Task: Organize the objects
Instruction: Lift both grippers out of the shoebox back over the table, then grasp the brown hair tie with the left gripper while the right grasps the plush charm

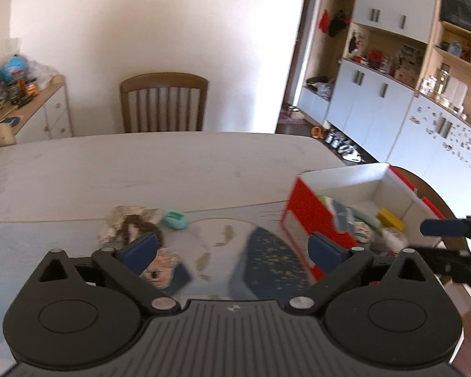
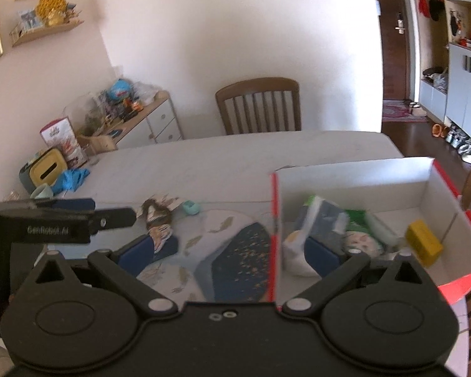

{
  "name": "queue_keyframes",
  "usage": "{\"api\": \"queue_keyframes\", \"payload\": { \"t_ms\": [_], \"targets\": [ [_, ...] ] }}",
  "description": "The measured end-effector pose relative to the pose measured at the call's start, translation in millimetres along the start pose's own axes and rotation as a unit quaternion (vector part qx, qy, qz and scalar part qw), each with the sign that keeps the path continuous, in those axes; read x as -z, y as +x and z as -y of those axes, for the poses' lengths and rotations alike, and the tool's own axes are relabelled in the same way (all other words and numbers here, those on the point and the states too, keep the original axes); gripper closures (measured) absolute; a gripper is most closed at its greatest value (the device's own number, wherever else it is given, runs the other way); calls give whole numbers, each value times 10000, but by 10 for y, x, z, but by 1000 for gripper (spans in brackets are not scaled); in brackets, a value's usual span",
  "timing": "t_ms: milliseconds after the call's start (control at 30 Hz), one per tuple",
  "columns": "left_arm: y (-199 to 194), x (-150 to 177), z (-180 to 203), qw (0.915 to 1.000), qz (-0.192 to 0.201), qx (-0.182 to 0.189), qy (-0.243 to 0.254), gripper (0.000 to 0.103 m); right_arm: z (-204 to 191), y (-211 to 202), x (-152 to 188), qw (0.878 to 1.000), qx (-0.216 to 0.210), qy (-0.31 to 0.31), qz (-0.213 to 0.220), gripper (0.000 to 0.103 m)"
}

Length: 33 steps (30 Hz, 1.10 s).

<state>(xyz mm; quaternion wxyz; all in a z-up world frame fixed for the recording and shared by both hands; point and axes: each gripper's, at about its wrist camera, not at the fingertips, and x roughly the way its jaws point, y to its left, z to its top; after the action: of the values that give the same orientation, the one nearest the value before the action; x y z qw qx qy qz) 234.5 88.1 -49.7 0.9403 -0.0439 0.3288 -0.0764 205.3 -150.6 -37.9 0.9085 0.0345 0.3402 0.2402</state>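
Observation:
In the left wrist view my left gripper (image 1: 232, 248) hangs open and empty over a patterned mat (image 1: 267, 257). A crumpled brown-and-white wrapper (image 1: 128, 223), a small mint-green object (image 1: 174, 219) and a picture card (image 1: 163, 270) lie ahead of its left finger. A red-and-white open box (image 1: 345, 179) stands to the right, holding a yellow block (image 1: 391, 218) and several packets. In the right wrist view my right gripper (image 2: 232, 251) is open, straddling the box's left wall (image 2: 274, 220), its right finger over a green packet (image 2: 358, 220). The yellow block (image 2: 424, 245) lies at the box's right.
The left gripper (image 2: 114, 209) reaches in from the left beside the wrapper (image 2: 157, 213). A wooden chair (image 2: 257, 106) stands at the table's far side. A yellow tissue box (image 2: 47, 166) and blue gloves (image 2: 72, 179) sit at the far left. Cabinets (image 1: 376, 100) line the right wall.

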Motion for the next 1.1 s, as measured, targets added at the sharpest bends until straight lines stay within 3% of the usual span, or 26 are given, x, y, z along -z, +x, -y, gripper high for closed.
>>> {"api": "queue_keyframes", "payload": {
  "t_ms": [533, 933, 1100],
  "targets": [
    [385, 94, -905, 9993, -243, -279, -86, 0, -646, 868, -2, 9959, -228, -566, -669, 3],
    [932, 131, -1222, 9962, -582, -620, -199, 0, -912, 1668, 26, 9851, -509, -1221, -1101, 6],
    [1093, 138, -1335, 9958, -701, -451, -376, 0, -968, 1932, 30, 9824, -540, -1292, -1236, 10]
  ]
}}
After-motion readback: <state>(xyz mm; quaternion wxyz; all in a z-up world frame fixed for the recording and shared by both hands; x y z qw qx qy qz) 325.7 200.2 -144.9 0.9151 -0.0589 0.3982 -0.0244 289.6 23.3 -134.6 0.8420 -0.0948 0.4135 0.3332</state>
